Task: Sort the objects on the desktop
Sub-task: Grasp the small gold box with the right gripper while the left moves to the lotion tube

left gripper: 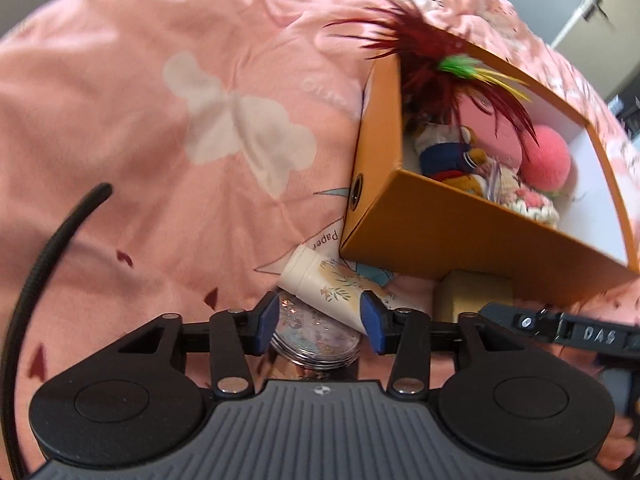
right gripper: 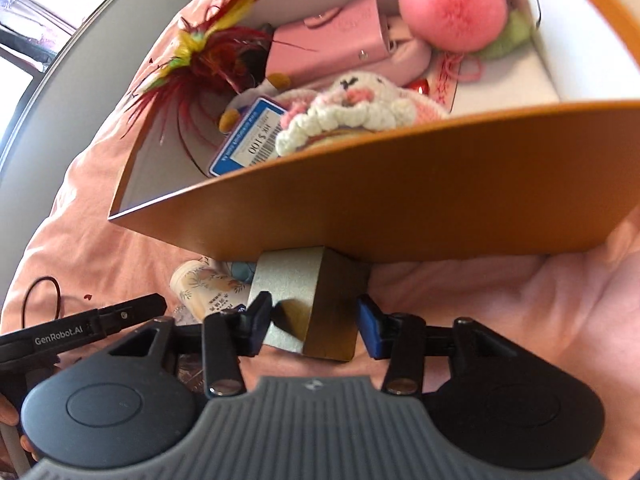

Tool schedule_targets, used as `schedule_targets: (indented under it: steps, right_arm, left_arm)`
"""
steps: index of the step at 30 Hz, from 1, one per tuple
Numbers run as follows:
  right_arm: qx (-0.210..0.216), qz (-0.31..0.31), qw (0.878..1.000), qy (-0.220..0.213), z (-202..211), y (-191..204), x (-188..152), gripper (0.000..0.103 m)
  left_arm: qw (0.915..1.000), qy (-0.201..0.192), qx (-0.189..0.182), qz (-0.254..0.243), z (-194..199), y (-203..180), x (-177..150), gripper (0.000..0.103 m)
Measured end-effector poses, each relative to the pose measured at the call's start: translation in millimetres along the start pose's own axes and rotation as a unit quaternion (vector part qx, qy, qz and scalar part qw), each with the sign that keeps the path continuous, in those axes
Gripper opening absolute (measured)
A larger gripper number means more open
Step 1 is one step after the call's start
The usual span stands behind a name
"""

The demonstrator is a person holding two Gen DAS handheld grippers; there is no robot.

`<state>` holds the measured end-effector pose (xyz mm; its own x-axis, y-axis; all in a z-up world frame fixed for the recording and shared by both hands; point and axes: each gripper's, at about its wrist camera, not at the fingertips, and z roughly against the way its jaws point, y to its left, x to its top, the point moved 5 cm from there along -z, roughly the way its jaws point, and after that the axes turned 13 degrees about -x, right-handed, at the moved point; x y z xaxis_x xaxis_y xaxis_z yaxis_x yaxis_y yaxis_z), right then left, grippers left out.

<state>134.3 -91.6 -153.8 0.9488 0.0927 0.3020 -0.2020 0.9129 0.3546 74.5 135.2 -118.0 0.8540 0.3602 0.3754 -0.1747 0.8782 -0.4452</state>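
My left gripper (left gripper: 320, 322) points down at a cream flower-printed tube (left gripper: 320, 280) and a round clear case (left gripper: 316, 344) lying on the pink bedspread. Its blue pads stand open on either side of them, and I see no pad pressing. My right gripper (right gripper: 314, 320) is open around a small gold and silver cube box (right gripper: 312, 300), which sits against the front wall of an orange box (right gripper: 360, 200). A gap shows at the right pad. The cube box (left gripper: 472, 292) and orange box (left gripper: 460, 232) also appear in the left wrist view.
The orange box holds a red feather toy (right gripper: 208, 60), pink pompom (right gripper: 452, 4), pink wallet (right gripper: 332, 40), crochet bunny (right gripper: 352, 108), blue card (right gripper: 248, 140) and a plush toy (left gripper: 448, 152). A black cable (left gripper: 40, 260) curves at the left. Pink bedspread (left gripper: 160, 160) spreads all around.
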Motion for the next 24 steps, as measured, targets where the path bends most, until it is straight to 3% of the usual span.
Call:
schedule_targets:
  steps: [6, 12, 15, 20, 24]
  right_arm:
    - [0.013, -0.019, 1.0, 0.019, -15.7, -5.3, 1.3, 0.062]
    - [0.043, -0.031, 0.998, 0.042, -33.8, -2.6, 2.1, 0.064]
    - [0.045, -0.025, 0.998, 0.042, -36.4, 1.9, 2.5, 0.064]
    - [0.044, -0.017, 0.998, 0.036, -28.8, 7.8, 0.5, 0.059]
    - [0.039, -0.014, 0.999, 0.026, -12.4, 10.6, -2.1, 0.054]
  left_arm:
    - [0.9983, 0.016, -0.026, 0.05, -14.6, 12.8, 1.7, 0.055]
    - [0.9988, 0.017, -0.005, 0.045, -24.7, 14.9, 4.9, 0.059]
    - [0.9986, 0.022, -0.008, 0.047, -30.4, 16.3, 4.5, 0.066]
    - [0.9988, 0.023, -0.01, 0.042, -35.1, 14.5, 3.8, 0.068]
    - [0.9995, 0.022, 0.023, 0.003, -25.8, 2.0, -0.9, 0.066]
